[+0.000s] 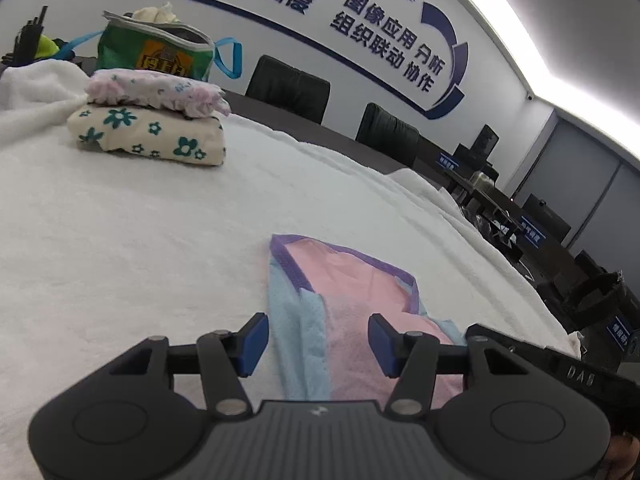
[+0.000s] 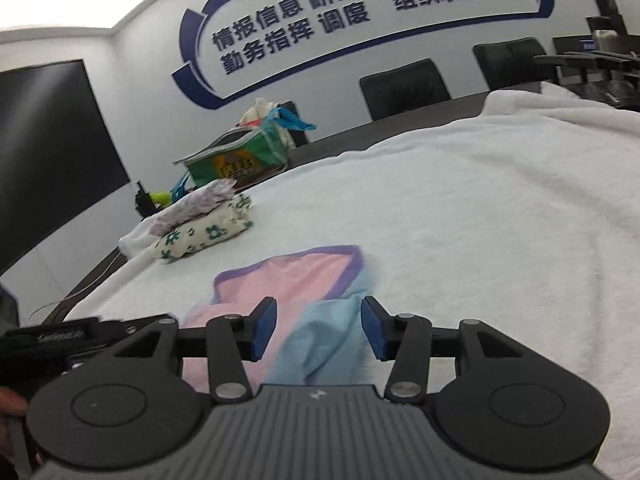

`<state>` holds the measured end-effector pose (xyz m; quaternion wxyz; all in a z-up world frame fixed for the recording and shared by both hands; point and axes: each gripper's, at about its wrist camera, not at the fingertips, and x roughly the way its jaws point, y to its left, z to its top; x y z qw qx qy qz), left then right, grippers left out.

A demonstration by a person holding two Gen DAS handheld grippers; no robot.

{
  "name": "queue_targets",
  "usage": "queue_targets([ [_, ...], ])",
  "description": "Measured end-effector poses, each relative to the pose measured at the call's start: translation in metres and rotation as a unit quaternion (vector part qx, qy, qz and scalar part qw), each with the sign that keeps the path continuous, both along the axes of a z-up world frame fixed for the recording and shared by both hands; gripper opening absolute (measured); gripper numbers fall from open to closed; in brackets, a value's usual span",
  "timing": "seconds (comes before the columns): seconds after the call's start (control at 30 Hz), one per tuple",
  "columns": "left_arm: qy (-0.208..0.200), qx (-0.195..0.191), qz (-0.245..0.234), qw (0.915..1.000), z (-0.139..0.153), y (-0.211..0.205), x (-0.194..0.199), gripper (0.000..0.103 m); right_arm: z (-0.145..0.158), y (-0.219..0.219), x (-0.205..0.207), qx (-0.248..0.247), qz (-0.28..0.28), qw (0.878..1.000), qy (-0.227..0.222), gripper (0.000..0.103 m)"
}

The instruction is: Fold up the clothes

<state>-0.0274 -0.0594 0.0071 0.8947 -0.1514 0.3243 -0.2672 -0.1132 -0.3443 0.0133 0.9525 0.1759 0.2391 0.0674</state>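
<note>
1. Nearest us, left gripper [image 1: 318, 344] sits low over the near end of a small pink-and-blue garment [image 1: 352, 280]; jaws parted, blue pads either side of the cloth, no pad seen pressing it. We call it released.
2. Right gripper [image 2: 319, 328], same story: jaws apart, light-blue part of the garment [image 2: 304, 280] between the pads, nothing pinched. Slight blur there, but we see clear gaps on both sides.
3. Garment lies on the white fleece blanket [image 1: 120, 240] covering the table, right in front of both grippers, purple trim [image 1: 288, 264] around its far edge. Looks partly folded already, blue layers lapped over the pink.
4. Two folded pieces stacked well apart at the back: floral cream bundle [image 1: 148, 136] with a pink-print bundle [image 1: 160, 92] on top. Green bag [image 1: 156, 50] behind them.
5. Handling, our judgement: thin, light, floppy fabric, no stiffness, will sag and drag when lifted. Fleece underneath may cling, so layers could shift or peel open.
6. Where to grab, our judgement: pinch the near corners, one per gripper, catching all the layers together; the trimmed edge seems thicker and should hold better than the middle.
7. Risk: pinching blanket pile along with the cloth.
</note>
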Motion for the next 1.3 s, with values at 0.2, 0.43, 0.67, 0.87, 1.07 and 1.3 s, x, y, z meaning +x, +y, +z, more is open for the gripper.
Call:
queue_targets([
  [0.2, 0.030, -0.011, -0.012, 0.9994, -0.007, -0.006, 0.000, 0.001, -0.010, 0.002, 0.011, 0.004, 0.011, 1.000, 0.028, 0.018],
  [0.43, 0.025, 0.015, 0.000, 0.9996, -0.007, -0.001, -0.019, 0.002, -0.005, 0.008, 0.010, -0.001, 0.044, 0.999, 0.015, 0.009],
  [0.67, -0.054, 0.021, 0.014, 0.9982, 0.012, 0.004, -0.031, 0.022, 0.006, 0.013, -0.002, -0.083, 0.014, 0.996, -0.022, 0.040],
  [0.87, -0.116, 0.084, -0.018, 0.9896, 0.017, -0.037, -0.037, 0.025, 0.023, 0.041, 0.006, -0.127, 0.051, 0.989, -0.054, 0.037],
  [1.07, -0.076, 0.129, -0.012, 0.9887, -0.006, -0.053, -0.026, 0.025, -0.010, 0.066, 0.029, -0.180, 0.053, 0.982, 0.010, 0.033],
  [1.3, -0.090, 0.112, -0.021, 0.9894, 0.004, -0.043, -0.033, 0.029, -0.002, 0.048, 0.009, -0.187, 0.009, 0.982, 0.015, 0.043],
])
